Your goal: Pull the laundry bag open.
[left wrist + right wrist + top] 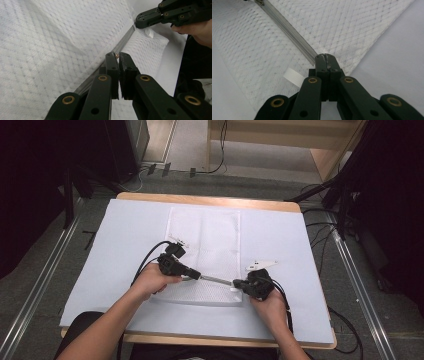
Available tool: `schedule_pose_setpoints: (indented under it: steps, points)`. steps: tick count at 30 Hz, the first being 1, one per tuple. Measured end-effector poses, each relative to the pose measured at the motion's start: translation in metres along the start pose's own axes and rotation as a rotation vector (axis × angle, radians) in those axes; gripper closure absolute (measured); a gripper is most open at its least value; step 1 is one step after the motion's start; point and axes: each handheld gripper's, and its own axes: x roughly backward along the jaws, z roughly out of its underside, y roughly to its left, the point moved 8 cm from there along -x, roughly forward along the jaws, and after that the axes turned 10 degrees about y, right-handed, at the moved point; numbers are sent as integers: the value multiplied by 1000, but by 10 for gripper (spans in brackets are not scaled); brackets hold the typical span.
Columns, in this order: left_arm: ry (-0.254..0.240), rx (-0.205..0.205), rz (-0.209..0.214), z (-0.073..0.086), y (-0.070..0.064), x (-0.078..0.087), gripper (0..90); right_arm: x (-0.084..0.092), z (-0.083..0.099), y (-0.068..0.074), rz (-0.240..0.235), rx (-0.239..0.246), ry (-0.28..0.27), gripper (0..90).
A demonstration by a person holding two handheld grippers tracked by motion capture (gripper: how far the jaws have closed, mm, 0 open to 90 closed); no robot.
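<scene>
Mesh laundry bag (204, 251), white, lying flat at the middle of the pale-covered table (280, 245), its zipper (216, 280) running along the near edge. The left gripper (117, 55) is clenched on the small metal zipper pull (116, 56), which sits along the zipper track between the two tools; the right gripper (325, 56) is pinched tight on the right end of the zipper, beside a white ribbed tab (293, 76) at the bag's corner (this hand acts as the anchor). The step in hand appears to be sliding the pull along the track. To do it well, the right grip should probably keep the track taut and level, while the left draws the pull straight along the line of teeth, never lifting or twisting, so the mesh does not bunch or catch in the slider.
</scene>
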Motion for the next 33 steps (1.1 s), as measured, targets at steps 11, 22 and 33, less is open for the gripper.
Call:
schedule_pose_setpoints:
  steps: [11,22,33]
  points:
    - [3,23,-20,10,9,11,881,0,-1,-1,-4,23,9,900]
    - [6,36,-20,20,15,21,881,-1,-2,1,12,42,14,900]
    - [-18,78,-38,42,32,44,880,-1,-2,0,3,55,22,900]
